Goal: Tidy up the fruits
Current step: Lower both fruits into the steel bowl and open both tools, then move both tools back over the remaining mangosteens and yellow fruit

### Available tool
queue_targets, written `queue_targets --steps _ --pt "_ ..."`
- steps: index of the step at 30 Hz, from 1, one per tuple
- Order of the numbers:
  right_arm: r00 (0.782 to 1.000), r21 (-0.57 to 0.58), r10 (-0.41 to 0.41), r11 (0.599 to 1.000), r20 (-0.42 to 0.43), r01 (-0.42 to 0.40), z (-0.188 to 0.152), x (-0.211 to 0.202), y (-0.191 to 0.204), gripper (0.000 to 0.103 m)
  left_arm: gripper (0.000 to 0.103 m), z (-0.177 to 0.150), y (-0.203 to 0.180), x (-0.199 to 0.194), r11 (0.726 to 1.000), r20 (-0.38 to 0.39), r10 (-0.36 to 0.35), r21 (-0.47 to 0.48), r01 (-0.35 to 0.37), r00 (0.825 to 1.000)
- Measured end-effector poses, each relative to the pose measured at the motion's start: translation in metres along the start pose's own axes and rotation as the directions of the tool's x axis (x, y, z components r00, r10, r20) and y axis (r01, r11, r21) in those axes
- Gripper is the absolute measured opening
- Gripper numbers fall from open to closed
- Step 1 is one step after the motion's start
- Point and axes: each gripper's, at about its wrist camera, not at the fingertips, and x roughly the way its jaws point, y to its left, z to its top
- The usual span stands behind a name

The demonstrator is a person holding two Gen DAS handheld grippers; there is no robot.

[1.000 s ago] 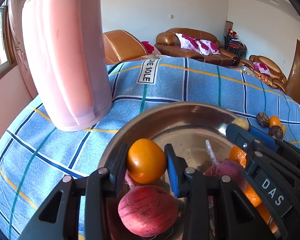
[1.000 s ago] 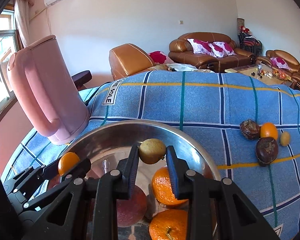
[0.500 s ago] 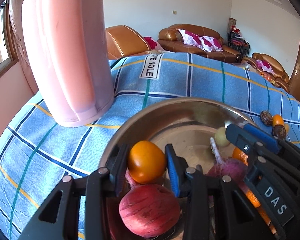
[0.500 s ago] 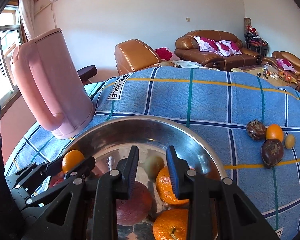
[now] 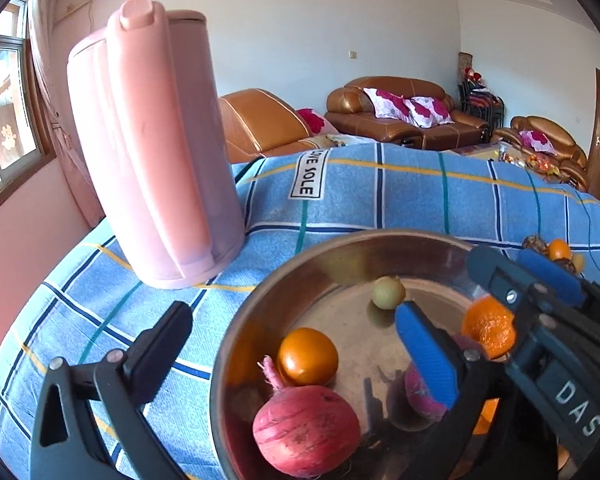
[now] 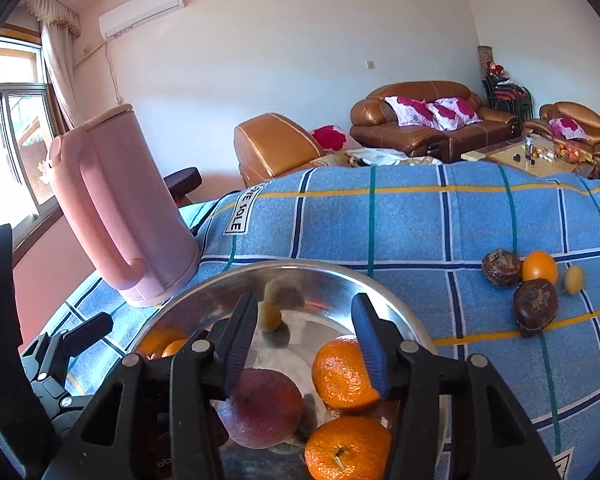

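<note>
A steel bowl on the blue checked cloth holds a smooth orange fruit, a red pomegranate, a small green fruit, two mandarins and a dark red fruit. My left gripper is open wide over the bowl's left rim, empty, with the orange fruit lying below it. My right gripper is open and empty above the bowl. It also shows in the left wrist view.
A tall pink jug stands left of the bowl. To the right on the cloth lie two dark brown fruits, an orange one and a small yellow one. Sofas stand beyond the table.
My left gripper opened and let the orange fruit drop into the bowl. My right gripper released the small green fruit into the bowl, opened wider and rose a little.
</note>
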Motion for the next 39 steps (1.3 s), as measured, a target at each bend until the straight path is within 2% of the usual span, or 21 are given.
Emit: queue_targets --steps 4,12,20,29,39 --pt "0.998 0.017 -0.052 0.999 0.048 0.051 0.002 -0.009 -0.009 0.056 0.103 -0.001 0.001 -0.002 1.000 0.020 0.011 -0.004 -0.011 1.000" --pt "0.992 0.049 -0.110 0.993 0.056 0.108 -0.001 -0.013 -0.027 0.057 0.103 -0.005 0.004 -0.013 0.999 0.082 0.039 -0.024 -0.037 0.996" --pt "0.986 0.060 -0.148 0.988 0.070 0.144 -0.008 -0.024 -0.037 0.057 0.103 -0.011 0.003 -0.031 0.998 0.170 0.060 -0.047 -0.053 0.984" --pt "0.976 0.058 -0.196 0.980 0.090 0.192 -0.014 -0.040 -0.050 0.057 0.103 -0.019 -0.003 -0.048 0.999 0.233 0.015 -0.048 -0.004 0.972" --pt "0.964 0.074 -0.250 0.967 0.093 0.243 -0.016 -0.054 -0.074 0.056 0.103 -0.025 -0.021 -0.061 0.999 0.237 -0.013 -0.036 0.022 0.971"
